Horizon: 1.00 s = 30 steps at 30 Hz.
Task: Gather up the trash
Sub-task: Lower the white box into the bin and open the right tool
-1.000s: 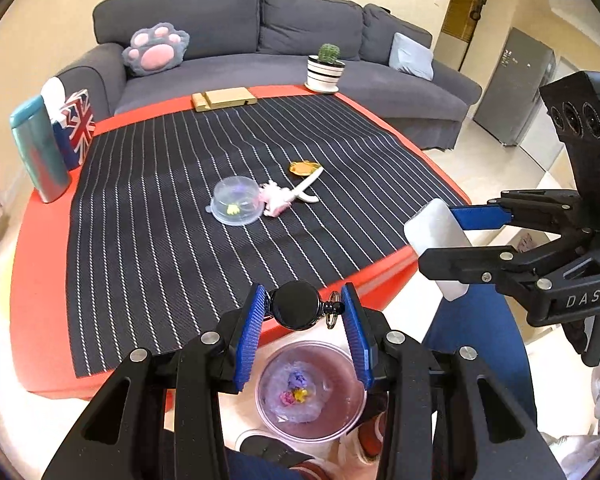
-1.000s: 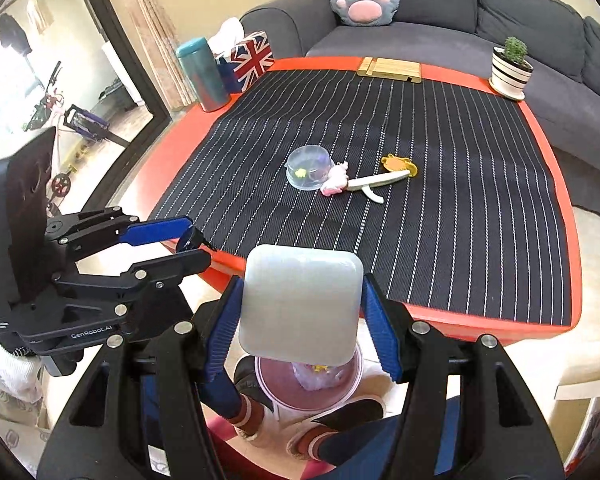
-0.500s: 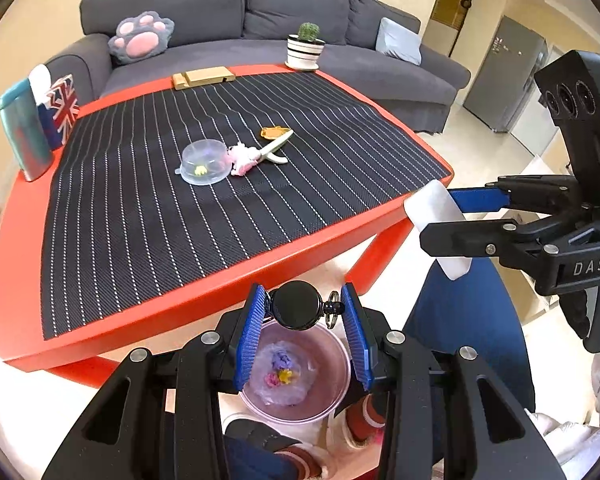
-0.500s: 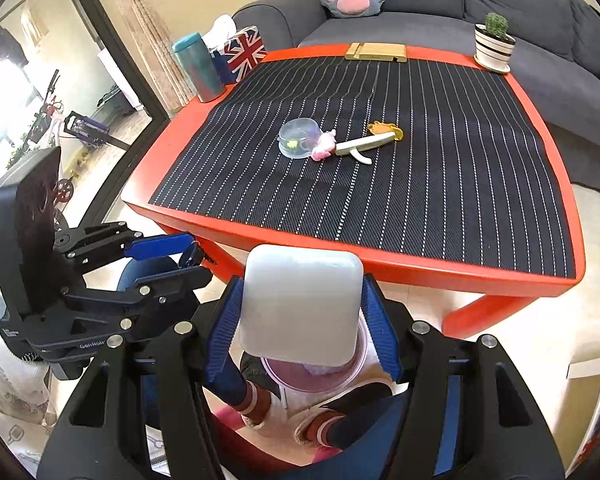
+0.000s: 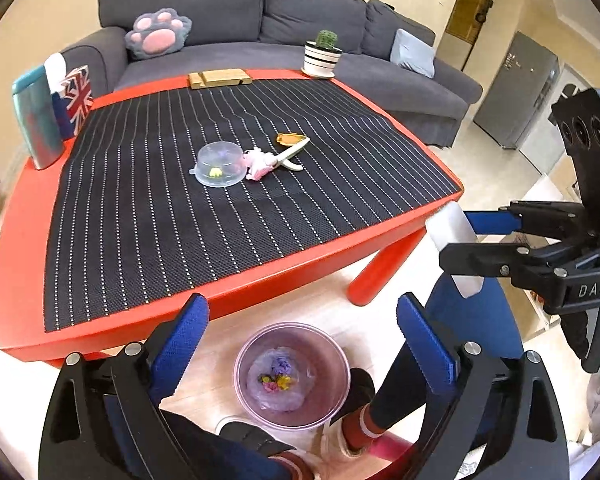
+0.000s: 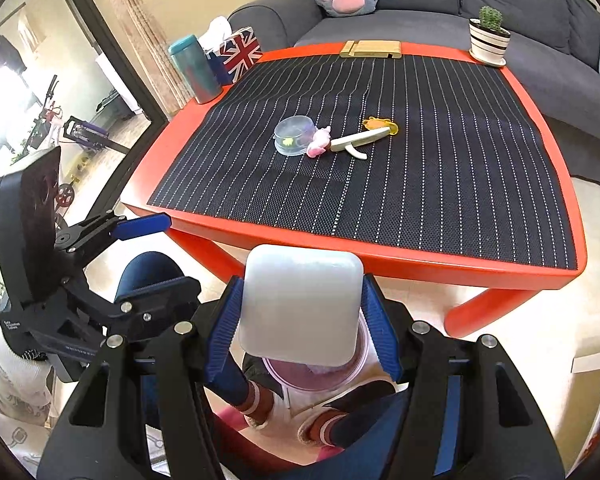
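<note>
A pink translucent trash bin stands on the floor below the red table's front edge, with a crumpled bag and small bits inside. My left gripper is open and empty right above it. My right gripper is shut on a white rounded-square case, held over the bin; it also shows in the left wrist view. On the striped mat lie a clear plastic lid, a pink toy, a white clip and an orange piece.
The red table carries a teal tumbler, a Union Jack tissue box, a wooden stand and a potted cactus. A grey sofa stands behind. The person's legs and feet flank the bin.
My left gripper has opened, and the black round object it held is gone from between its fingers. Both grippers pulled back from the table over the bin.
</note>
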Each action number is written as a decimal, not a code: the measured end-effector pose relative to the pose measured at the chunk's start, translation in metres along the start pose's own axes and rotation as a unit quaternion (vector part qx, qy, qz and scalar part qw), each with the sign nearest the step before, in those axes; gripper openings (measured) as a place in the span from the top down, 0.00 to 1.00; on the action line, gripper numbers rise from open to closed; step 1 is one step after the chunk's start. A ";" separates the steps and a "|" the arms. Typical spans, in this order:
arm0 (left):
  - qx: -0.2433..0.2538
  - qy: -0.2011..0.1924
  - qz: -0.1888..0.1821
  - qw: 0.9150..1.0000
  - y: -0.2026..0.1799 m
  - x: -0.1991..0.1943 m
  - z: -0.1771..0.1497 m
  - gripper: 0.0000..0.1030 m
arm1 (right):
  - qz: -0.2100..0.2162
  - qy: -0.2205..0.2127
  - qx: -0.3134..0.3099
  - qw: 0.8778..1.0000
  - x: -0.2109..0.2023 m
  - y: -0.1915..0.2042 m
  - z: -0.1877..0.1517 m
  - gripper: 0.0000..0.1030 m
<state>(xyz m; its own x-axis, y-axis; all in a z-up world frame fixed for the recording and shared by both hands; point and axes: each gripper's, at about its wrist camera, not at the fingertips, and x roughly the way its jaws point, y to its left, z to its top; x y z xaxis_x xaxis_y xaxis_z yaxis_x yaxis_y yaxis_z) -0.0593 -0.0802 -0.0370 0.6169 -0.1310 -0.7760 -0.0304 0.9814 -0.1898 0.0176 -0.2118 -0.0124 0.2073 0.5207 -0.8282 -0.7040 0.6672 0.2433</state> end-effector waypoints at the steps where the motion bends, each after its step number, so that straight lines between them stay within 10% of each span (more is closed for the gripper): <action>1: -0.003 -0.001 0.001 1.000 0.001 0.000 0.000 0.10 | 0.000 0.000 0.000 1.000 0.000 0.000 0.000 0.43; 30: -0.047 -0.027 0.025 0.998 0.042 -0.030 -0.006 0.09 | 0.034 0.024 -0.043 0.998 0.017 0.031 0.000 0.42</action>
<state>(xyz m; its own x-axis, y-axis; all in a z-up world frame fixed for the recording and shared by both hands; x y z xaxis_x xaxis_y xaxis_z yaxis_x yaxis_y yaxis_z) -0.0844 -0.0363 -0.0251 0.6535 -0.0713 -0.7536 -0.1344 0.9688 -0.2083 -0.0006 -0.1818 -0.0187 0.1253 0.5356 -0.8352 -0.7719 0.5815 0.2571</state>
